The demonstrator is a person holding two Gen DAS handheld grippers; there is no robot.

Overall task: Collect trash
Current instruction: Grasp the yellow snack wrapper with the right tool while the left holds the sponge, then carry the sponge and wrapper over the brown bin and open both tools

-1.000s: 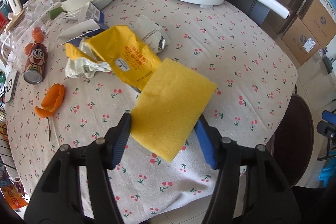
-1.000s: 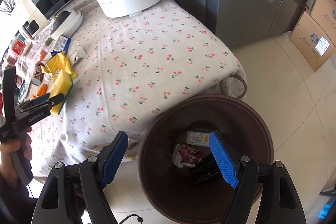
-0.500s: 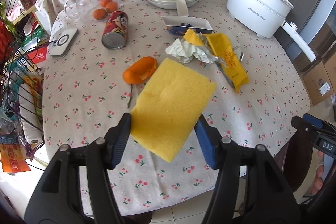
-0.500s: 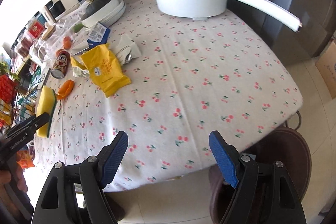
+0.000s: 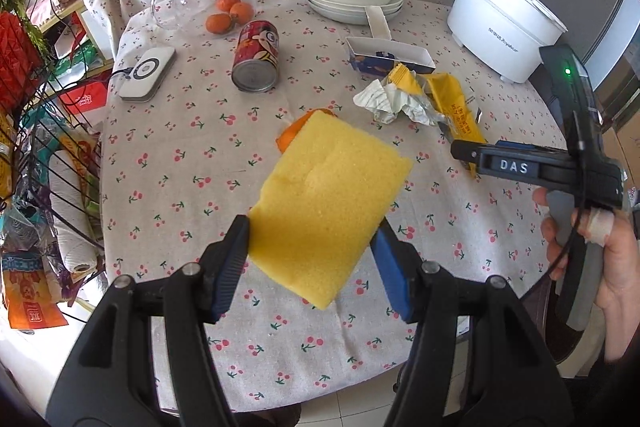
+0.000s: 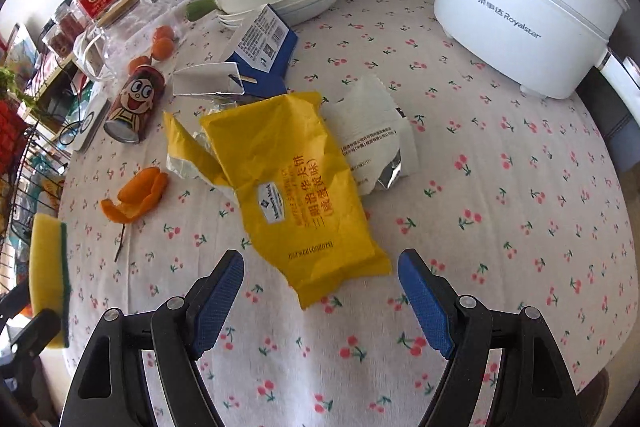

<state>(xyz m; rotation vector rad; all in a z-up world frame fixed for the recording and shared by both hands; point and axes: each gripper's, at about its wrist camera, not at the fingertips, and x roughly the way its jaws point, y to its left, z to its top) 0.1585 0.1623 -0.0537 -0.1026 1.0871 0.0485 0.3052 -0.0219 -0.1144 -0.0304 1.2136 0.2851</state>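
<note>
Just ahead of my right gripper, jaws spread wide and empty, the yellow snack wrapper lies flat on the bench, its long axis running away from me, near corner between the pads. My left gripper is further off, jaws clamped on a yellow sponge, so the right hand is the one for it.

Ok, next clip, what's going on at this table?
A person with a gripper in each hand is clearing trash off a cherry-print tablecloth. The left gripper is clamped on a yellow sponge, held above the table. The right gripper is open and empty, lined up just short of the yellow wrapper. A white wrapper, orange peel and a tipped can are not yet collected.
</note>
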